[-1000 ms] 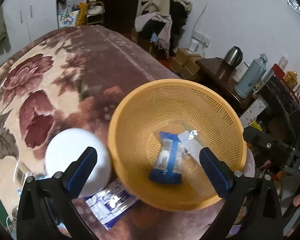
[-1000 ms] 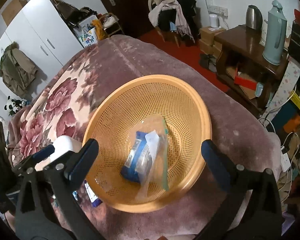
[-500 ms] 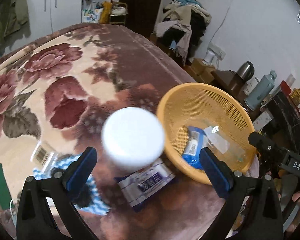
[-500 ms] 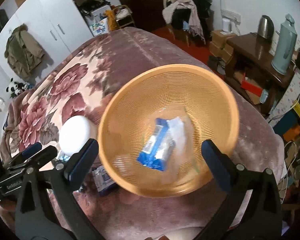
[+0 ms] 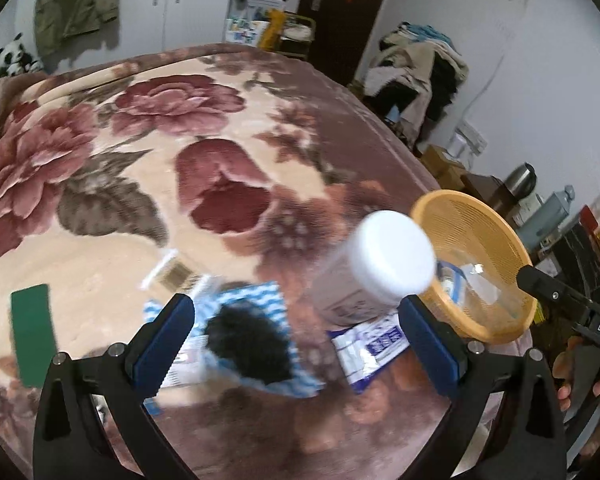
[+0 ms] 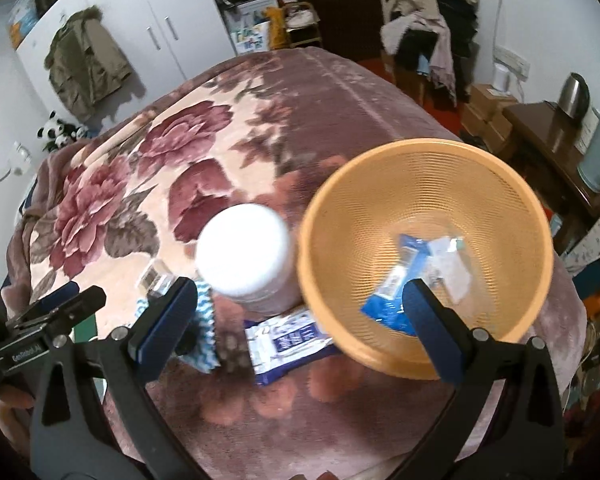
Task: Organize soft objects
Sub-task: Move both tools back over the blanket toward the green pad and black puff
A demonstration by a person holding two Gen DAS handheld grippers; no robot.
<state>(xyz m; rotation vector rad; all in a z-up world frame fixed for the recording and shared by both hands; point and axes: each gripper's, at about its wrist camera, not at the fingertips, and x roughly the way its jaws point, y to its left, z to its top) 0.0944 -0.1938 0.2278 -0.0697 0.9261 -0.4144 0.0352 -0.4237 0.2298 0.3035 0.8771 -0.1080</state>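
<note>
Basket (image 6: 512, 184) holding blue packet (image 6: 396, 284); wipes pack (image 6: 288, 336), striped pouch (image 5: 256, 332) left on blanket; left gripper (image 5: 300, 340), right gripper (image 6: 300, 320) spread, empty.

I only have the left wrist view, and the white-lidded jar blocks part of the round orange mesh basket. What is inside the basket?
Observer: The right wrist view shows a blue packet and a clear plastic bag lying on the floor of the orange mesh basket.
Operator: Is my right gripper holding anything?
Observer: No. The right gripper is open, with its fingers wide apart and nothing between them.
Operator: Is the flat white-and-blue packet clear of the basket?
Observer: One end of the white-and-blue packet runs out of sight below the basket's near rim. I cannot tell whether they touch.
</note>
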